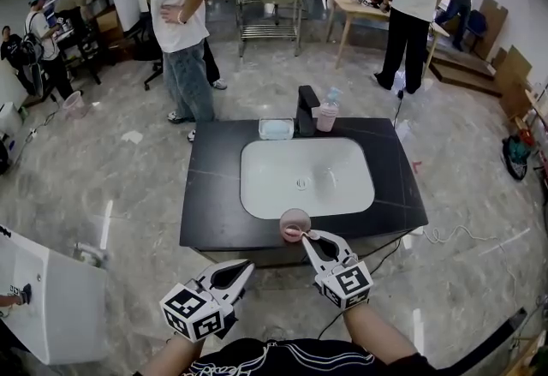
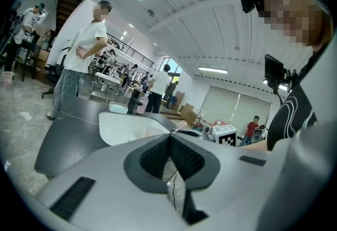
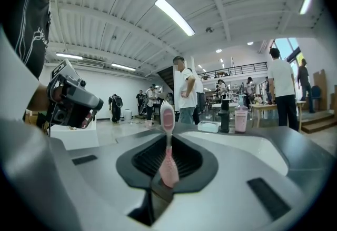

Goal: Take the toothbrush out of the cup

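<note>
The slim pink toothbrush [image 3: 167,157] with a white bristle head stands upright in the right claw [image 3: 168,138]. Its thick lower handle is pinched between the two black ribbed pads and its head rises above them. The claw is clenched on that handle, narrowed down to the width of the brush. From the head view, the right claw [image 1: 306,235] has its tips at the near right rim of the round pink cup [image 1: 294,220], which sits at the near edge of the desk. From there the brush itself is hard to make out, and whether its lower end is inside the cup cannot be told.

The left claw [image 1: 247,265] hangs lower and to the left, short of the desk edge and apart from the cup. In the left gripper view, the left claw [image 2: 169,136] has its pads pressed together with nothing between them.

The desk [image 1: 214,194] is a dark stone slab with a white oval basin [image 1: 342,186] sunk into its middle. Behind the basin stand a black tap [image 1: 306,109], a pink bottle [image 1: 327,116] just beside it, and a clear rectangular tray [image 1: 276,128] to its left.

Around lies a pale marble floor [image 1: 103,160] in a large workshop. A person in a white T-shirt and jeans [image 1: 180,23] stands beyond the desk, and a person in a white top and black trousers [image 1: 411,14] stands by a wooden table [image 1: 360,10].
</note>
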A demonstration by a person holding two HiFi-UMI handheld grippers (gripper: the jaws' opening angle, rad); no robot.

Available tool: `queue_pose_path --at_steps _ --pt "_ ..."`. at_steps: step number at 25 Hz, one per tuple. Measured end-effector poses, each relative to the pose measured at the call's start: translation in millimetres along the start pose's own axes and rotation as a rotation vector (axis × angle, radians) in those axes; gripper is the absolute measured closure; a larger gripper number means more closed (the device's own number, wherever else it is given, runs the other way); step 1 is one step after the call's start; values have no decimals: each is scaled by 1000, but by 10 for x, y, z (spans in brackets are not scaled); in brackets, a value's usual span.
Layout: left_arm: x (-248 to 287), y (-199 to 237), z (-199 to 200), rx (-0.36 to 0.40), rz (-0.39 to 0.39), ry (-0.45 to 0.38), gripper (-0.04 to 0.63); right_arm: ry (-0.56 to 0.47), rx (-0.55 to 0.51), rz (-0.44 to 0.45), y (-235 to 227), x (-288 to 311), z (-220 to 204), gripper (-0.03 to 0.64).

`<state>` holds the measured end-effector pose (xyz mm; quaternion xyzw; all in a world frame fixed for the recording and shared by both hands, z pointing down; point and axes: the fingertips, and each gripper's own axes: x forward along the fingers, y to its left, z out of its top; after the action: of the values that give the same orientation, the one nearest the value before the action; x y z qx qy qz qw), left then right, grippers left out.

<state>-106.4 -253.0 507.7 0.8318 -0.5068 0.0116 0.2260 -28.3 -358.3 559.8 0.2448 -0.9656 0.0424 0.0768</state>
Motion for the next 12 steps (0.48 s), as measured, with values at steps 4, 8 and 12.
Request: queue_pose_path --at_steps 4,8,12 --pt "-7 8 -7 -1 5 -6 589 -6 -1 0 -15 21 31 578" --pt "-19 17 -4 -4 10 -7 589 -16 1 1 -36 34 81 580" --pt "-68 39 0 -8 22 -10 589 -35 5 3 -29 30 170 581"
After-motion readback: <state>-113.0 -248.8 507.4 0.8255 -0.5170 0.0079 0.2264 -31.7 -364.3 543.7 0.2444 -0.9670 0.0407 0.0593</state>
